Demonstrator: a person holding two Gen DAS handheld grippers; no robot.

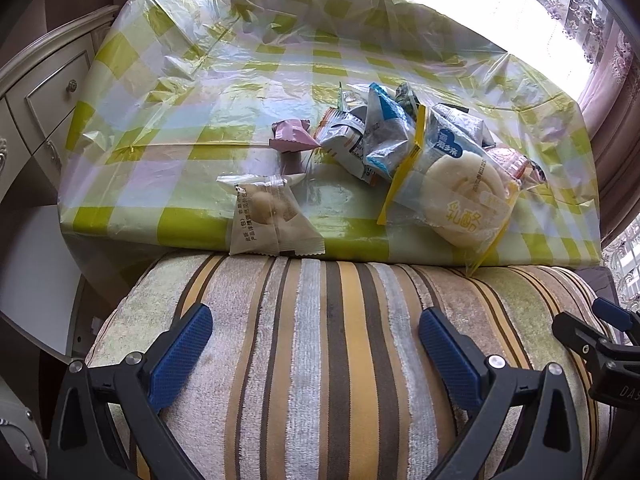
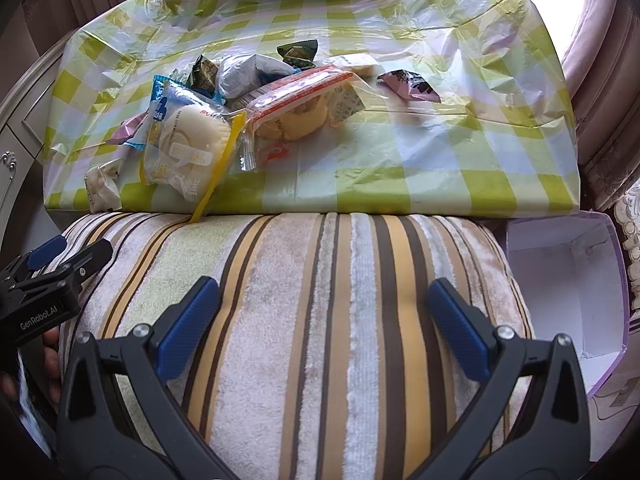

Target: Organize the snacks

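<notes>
"GenRobot.AI" on left claw (image 2: 70, 254)

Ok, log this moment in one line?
phase: pre-grasp | left gripper: open | right gripper: open | snacks: piled on tablecloth | box: empty

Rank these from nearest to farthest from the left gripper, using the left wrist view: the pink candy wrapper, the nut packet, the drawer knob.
1. Nut packet, at the table's near edge, just ahead of the left gripper.
2. Pink candy wrapper, farther in, mid-table.
3. Drawer knob, far left, off the table.
</notes>
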